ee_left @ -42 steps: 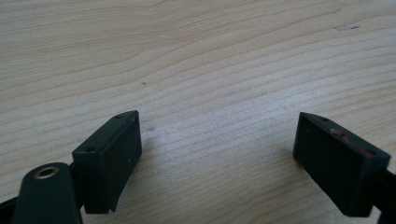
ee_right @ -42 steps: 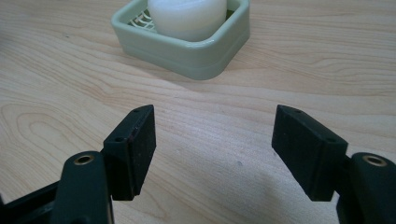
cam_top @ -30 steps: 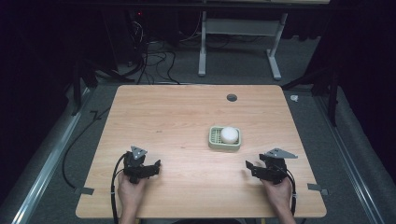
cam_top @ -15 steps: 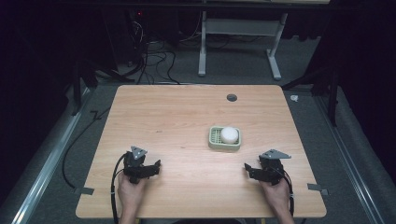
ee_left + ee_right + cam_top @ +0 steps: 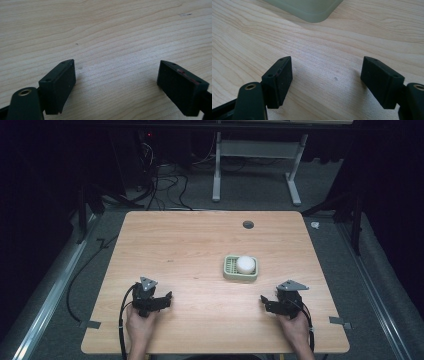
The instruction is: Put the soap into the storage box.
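L gripper [image 5: 167,296] sits low at the near-left of the table [image 5: 190,245], jaws spread wide w/ nothing but bare wood between them in the left gripper view – released, holding nothing. Further right, past mid-table, the pale green soap dish [image 5: 240,268] lies flat w/ a white round soap [image 5: 246,264] resting in its right half. Nearest to it is the R gripper [image 5: 263,301], at the near-right edge, pointing inward; its jaws have just been opening and stand apart w/ nothing between them, so it's released too. In the right gripper view one rounded corner of the dish shows just ahead, apart from the pads [image 5: 283,80]. Risks, as I judge them: the dish is shallow and light-looking, so a pad bumping its rim on approach could shove it across the wood rather than grip it – and the soap, smooth and round, could roll off or squirt out if pinched off-centre or if the dish gets tilted on lifting.
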A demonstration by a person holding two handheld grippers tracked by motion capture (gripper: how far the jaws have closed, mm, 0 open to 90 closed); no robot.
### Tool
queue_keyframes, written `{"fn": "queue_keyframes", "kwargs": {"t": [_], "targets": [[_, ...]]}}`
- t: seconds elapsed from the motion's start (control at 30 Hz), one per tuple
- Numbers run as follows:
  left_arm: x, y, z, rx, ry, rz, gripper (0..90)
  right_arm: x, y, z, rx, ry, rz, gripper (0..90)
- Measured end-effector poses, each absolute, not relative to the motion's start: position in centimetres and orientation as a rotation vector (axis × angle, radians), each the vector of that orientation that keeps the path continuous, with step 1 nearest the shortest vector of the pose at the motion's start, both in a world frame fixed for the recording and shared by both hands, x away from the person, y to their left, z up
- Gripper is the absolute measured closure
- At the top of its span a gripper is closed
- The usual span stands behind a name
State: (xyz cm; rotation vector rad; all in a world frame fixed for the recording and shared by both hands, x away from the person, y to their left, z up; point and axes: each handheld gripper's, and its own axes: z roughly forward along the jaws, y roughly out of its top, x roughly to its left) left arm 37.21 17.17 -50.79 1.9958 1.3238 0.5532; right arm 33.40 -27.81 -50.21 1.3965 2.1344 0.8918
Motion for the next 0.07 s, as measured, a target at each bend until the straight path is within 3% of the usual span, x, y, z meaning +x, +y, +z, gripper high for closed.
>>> {"fn": "queue_keyframes", "kwargs": {"t": [0.07], "targets": [[37.21, 17.18, -50.78, 1.997, 1.324, 0.552, 16.0, 33.40, -27.81, -50.21, 1.396, 2.135, 0.892, 26.4]]}}
